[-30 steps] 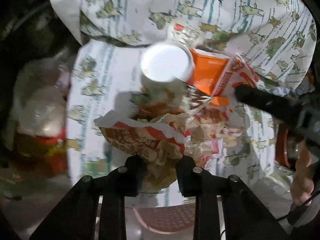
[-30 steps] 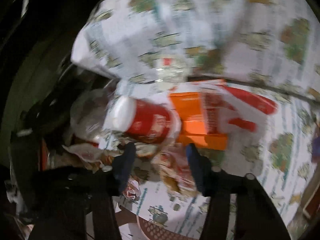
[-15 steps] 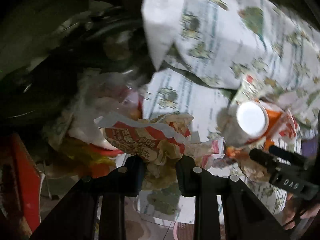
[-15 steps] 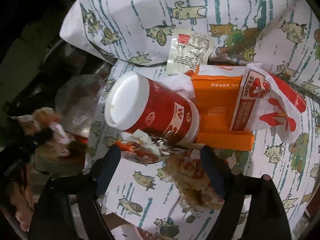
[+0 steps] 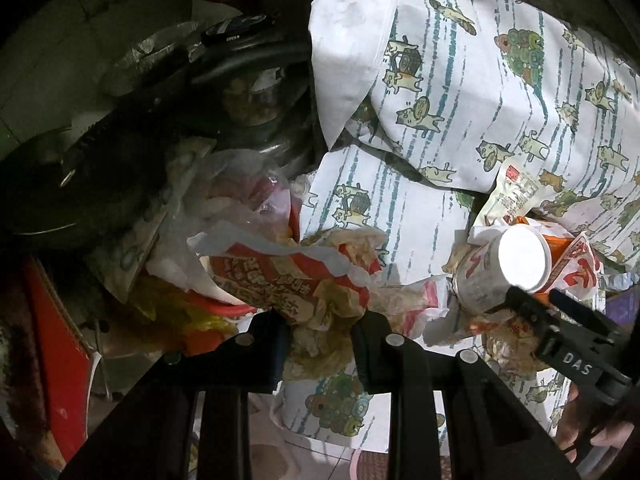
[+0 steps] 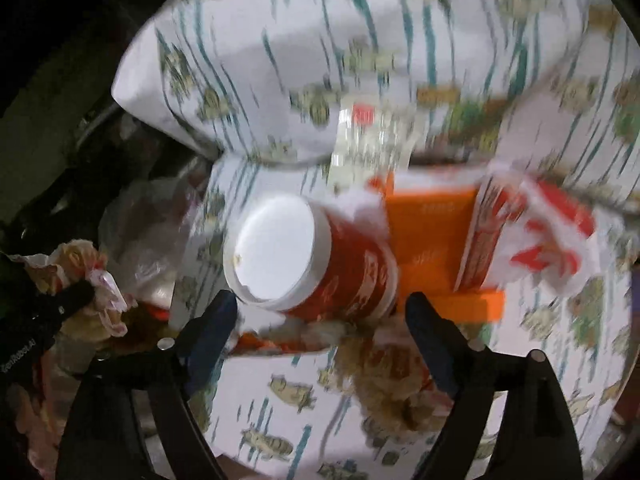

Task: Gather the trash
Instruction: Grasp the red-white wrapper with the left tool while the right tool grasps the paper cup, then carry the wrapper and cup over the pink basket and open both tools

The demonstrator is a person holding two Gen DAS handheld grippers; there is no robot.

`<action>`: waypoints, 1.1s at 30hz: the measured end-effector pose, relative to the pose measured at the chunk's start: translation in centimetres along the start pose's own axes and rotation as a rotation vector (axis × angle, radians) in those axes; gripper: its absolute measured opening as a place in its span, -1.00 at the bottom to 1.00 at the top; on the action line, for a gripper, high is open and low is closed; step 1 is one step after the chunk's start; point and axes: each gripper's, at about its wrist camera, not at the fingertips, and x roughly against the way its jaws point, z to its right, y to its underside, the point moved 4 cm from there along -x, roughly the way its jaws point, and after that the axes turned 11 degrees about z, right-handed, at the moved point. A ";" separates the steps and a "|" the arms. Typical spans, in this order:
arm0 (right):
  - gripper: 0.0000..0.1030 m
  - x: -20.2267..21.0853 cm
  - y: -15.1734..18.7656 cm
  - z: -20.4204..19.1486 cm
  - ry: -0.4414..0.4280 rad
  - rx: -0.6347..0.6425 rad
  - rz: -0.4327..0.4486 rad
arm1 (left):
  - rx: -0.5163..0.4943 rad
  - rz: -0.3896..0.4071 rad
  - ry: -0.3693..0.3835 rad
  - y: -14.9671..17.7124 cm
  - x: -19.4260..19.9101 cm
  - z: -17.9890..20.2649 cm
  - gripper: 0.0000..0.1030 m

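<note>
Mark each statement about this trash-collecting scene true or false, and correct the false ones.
1. The left gripper is shut on a crumpled wrapper. True.
2. The red cup stands upright. False: it lies on its side, white lid toward the camera.
3. The right gripper has clamped the cup. False: its jaws stand wide either side, just opened.
4. An orange box lies behind the cup. True.

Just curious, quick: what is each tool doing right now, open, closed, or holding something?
Left tool: closed on the crumpled wrapper.
Right tool: open, jaws just widened, holding nothing, astride the red cup.
</note>
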 end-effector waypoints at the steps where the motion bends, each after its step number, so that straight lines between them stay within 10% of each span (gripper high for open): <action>1: 0.79 0.1 -0.3 -0.4 0.005 0.035 0.015 | 0.001 0.001 0.004 -0.1 0.1 0.0 -0.43; 8: 0.78 -2.7 -0.4 -3.3 0.100 0.246 -0.026 | 0.012 0.017 -0.008 -0.5 0.5 -0.4 -0.43; 12: 0.24 -2.8 0.0 -3.1 0.142 0.294 -0.032 | 0.017 0.029 -0.011 -0.7 0.5 -0.8 -0.43; 33: 0.23 14.3 -5.1 -0.1 -0.062 0.138 0.388 | 0.105 0.380 0.187 -3.1 10.4 -0.8 -0.43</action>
